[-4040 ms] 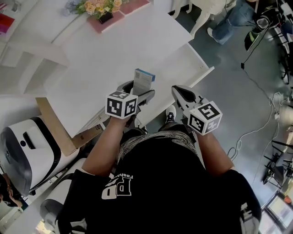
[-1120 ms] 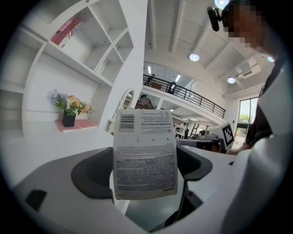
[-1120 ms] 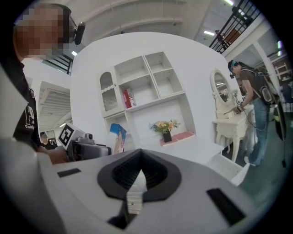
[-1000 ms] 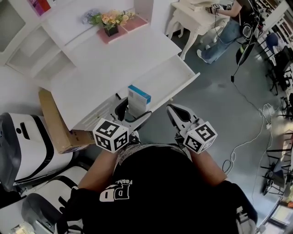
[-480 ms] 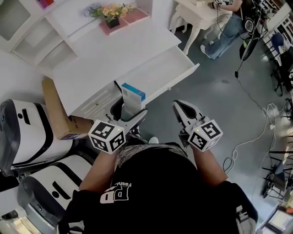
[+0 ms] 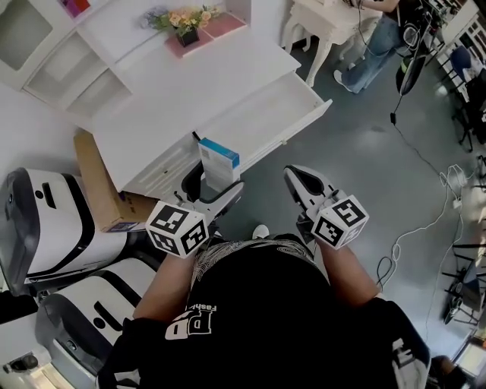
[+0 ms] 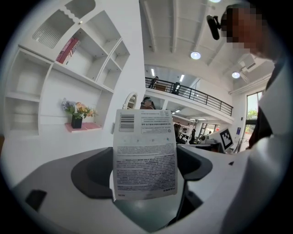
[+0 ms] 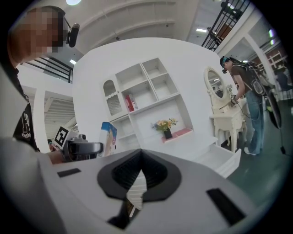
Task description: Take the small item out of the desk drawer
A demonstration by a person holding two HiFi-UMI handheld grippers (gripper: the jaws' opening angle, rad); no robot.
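Within left hand-held gripper point(image 6: 213, 190), small box point(image 6: 217, 166) upright, blue end up

Item one: small carton point(image 6: 218, 167), white with a blue top, barcode and fine print on one face. We log it upright, clamped between the jaws of the left gripper point(image 6: 212, 185), outside the drawer. Item two: desk drawer point(image 6: 267, 111), white, standing pulled open.

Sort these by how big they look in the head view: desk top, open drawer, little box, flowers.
desk top
open drawer
little box and flowers: about alike; the box sits nearer the camera.
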